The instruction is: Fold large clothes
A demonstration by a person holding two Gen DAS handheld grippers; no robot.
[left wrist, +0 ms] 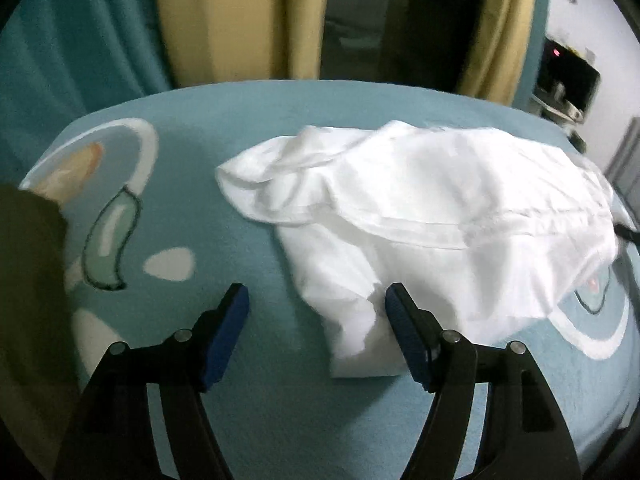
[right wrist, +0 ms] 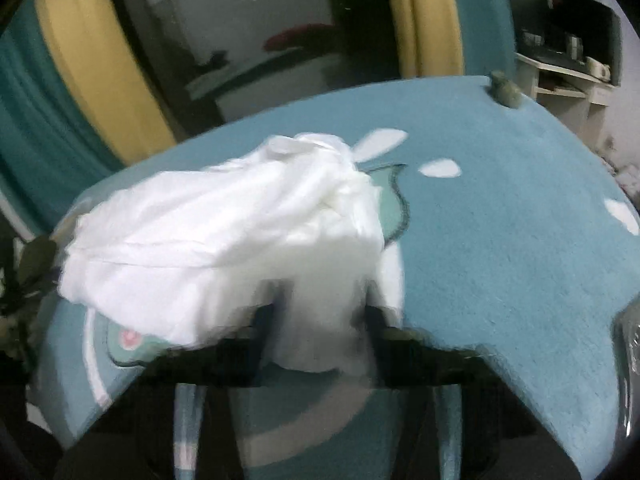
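Crumpled white cloth garment (right wrist: pixel 224 236) on a blue patterned rug (right wrist: pixel 500 248)

The blurred black right gripper (right wrist: pixel 320 320) has white fabric bunched between its fingers.

One garment (left wrist: pixel 420 208), white, single heap. Grippers: two, both mine, left gripper (left wrist: pixel 316 320) and right gripper (right wrist: pixel 322 316). Fingers (left wrist: pixel 224 332): two on each, four total; my right pair is blurred but countable. One teal rug (left wrist: pixel 260 420). Yellow curtains (left wrist: pixel 224 20): two strips in my left view. Teal curtain (left wrist: pixel 80 40): one there. White drops (right wrist: pixel 438 168) printed on the rug: three in my right view. Red light (left wrist: pixel 556 53): one. Grey lump (right wrist: pixel 504 90) at the rug's far edge: one, too blurred to identify.
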